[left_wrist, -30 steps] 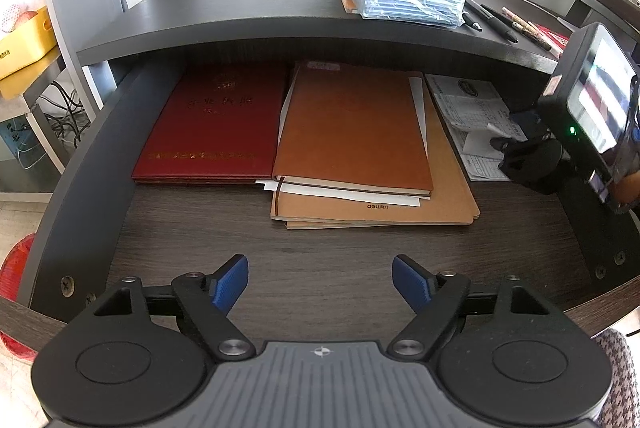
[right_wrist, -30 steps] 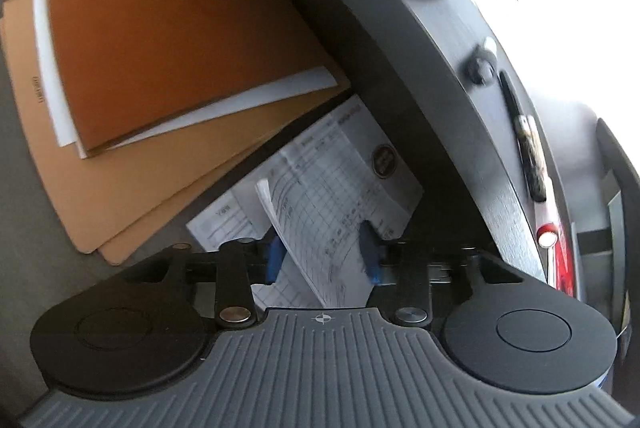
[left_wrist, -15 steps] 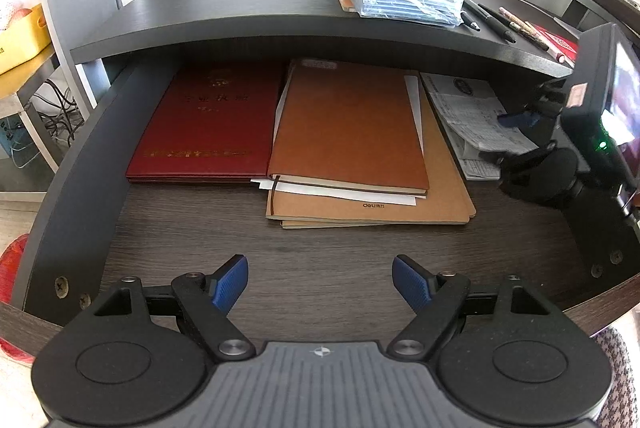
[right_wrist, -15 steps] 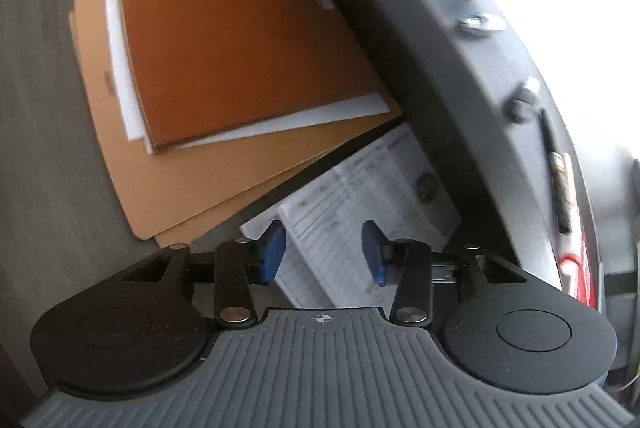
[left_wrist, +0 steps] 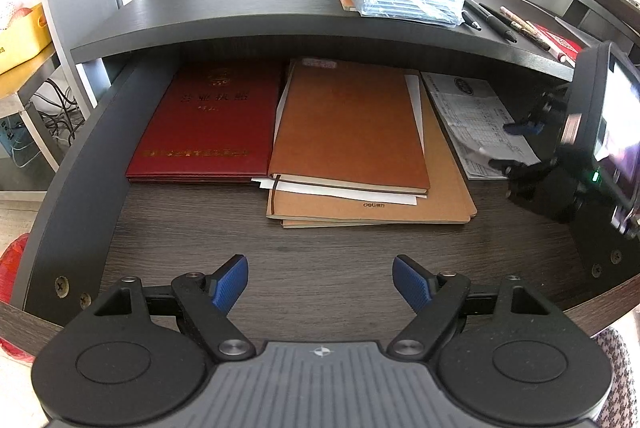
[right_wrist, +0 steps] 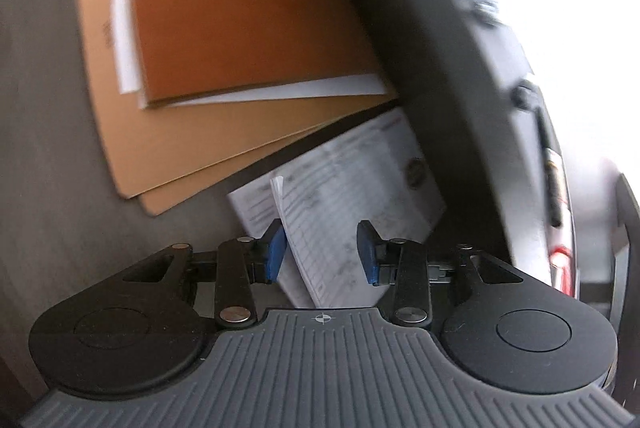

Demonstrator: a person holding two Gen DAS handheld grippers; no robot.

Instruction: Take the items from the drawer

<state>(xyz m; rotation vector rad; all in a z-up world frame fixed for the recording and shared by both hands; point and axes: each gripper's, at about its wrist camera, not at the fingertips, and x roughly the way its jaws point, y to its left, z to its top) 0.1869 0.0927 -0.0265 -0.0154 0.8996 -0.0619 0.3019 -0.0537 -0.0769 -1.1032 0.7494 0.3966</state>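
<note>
The right claw (right_wrist: 322, 252) is closing around the printed paper (right_wrist: 352, 180) in the drawer (left_wrist: 72, 164), pads not yet pressing, while the left claw (left_wrist: 320, 282) hangs open above the drawer floor.

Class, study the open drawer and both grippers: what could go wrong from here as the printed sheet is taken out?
1. The right gripper is closing with only the printed sheet's lifted edge between its pads; the thin paper may crumple, tear or slip.
2. The desk edge overhangs it, so lifting might snag.
</note>
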